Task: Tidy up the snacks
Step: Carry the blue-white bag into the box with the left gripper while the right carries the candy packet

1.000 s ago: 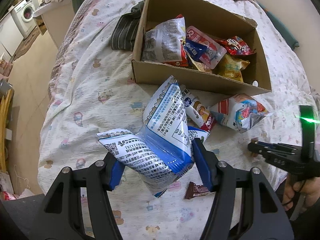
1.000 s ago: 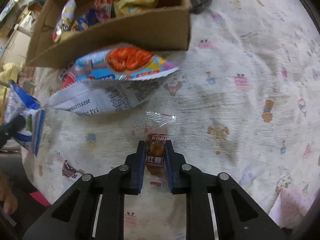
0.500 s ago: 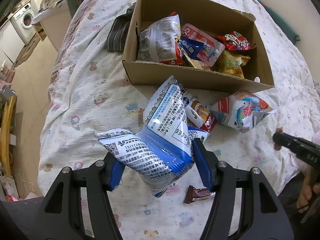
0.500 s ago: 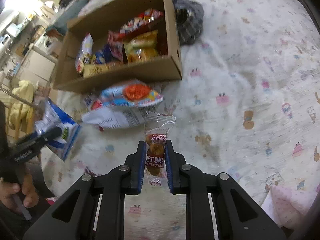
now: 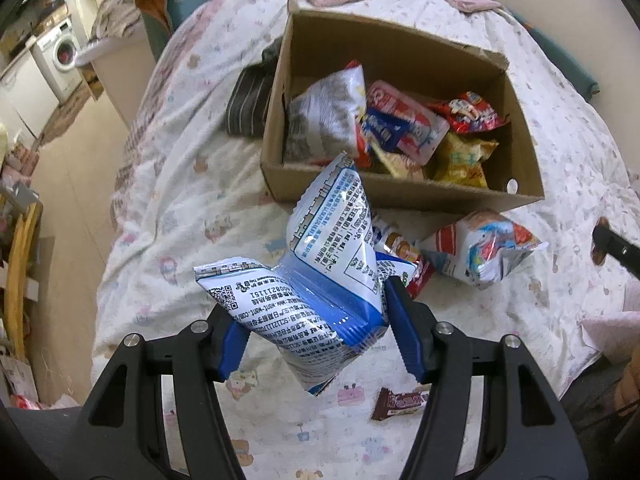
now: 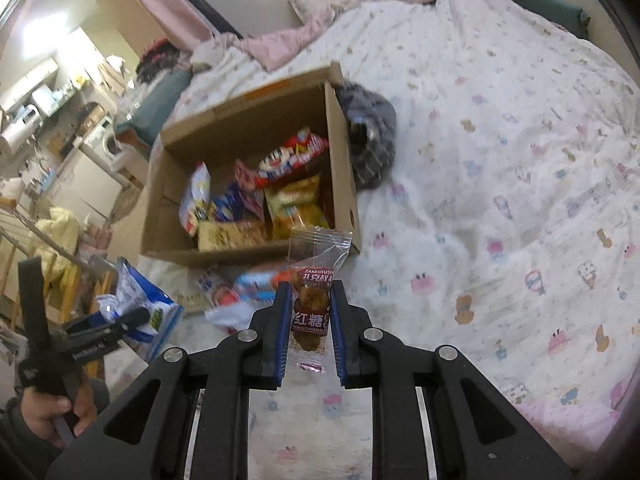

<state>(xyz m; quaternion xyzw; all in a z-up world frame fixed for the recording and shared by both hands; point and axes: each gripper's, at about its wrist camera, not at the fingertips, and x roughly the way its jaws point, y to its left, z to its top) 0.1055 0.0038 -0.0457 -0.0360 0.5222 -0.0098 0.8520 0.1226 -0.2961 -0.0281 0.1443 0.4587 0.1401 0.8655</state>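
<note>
Our left gripper (image 5: pixel 316 332): blue pads clamp a blue-and-white snack bag (image 5: pixel 320 280), lifted above the bed.
Bed: we see a patterned quilt (image 5: pixel 192 184) under everything.
Box: an open cardboard box (image 5: pixel 400 192) ahead of us holds several snack packets.
Loose snacks: a red-and-white bag (image 5: pixel 480 252) lies just before the box; a small brown bar (image 5: pixel 400 400) lies near our right finger.
Beside the box: a dark striped cloth (image 5: pixel 248 104).
</note>
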